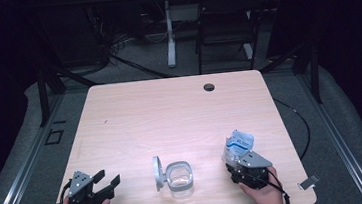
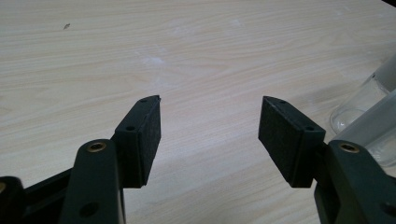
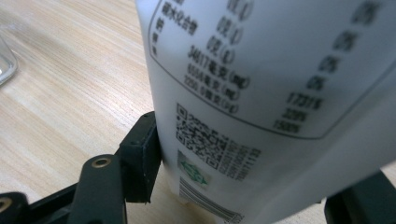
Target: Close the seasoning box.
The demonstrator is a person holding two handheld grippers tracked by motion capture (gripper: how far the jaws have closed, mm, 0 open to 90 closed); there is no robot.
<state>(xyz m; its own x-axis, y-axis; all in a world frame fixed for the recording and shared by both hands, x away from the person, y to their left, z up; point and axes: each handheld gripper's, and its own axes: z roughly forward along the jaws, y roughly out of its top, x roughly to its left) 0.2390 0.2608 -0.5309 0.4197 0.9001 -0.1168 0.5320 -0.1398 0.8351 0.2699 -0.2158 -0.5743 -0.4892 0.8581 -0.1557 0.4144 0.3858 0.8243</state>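
Observation:
A white and blue printed pouch (image 1: 239,144) stands upright near the table's front right. My right gripper (image 1: 235,158) is shut on its lower part. In the right gripper view the pouch (image 3: 261,70) sits between the jaws; the left pad (image 3: 142,154) presses its side and the other pad is hidden behind it. A clear glass jar (image 1: 180,178) with a grey rim sits at the front middle, its round lid (image 1: 157,173) swung up at its left. My left gripper (image 1: 107,178) rests at the front left, open, with nothing between its jaws (image 2: 210,121). The jar's glass (image 2: 359,107) shows to its right.
The light wooden table (image 1: 169,108) has a dark cable hole (image 1: 209,86) near its far edge. A small metal clip (image 1: 308,182) lies at the front right corner. A black chair (image 1: 226,17) and a desk leg (image 1: 171,47) stand beyond the table.

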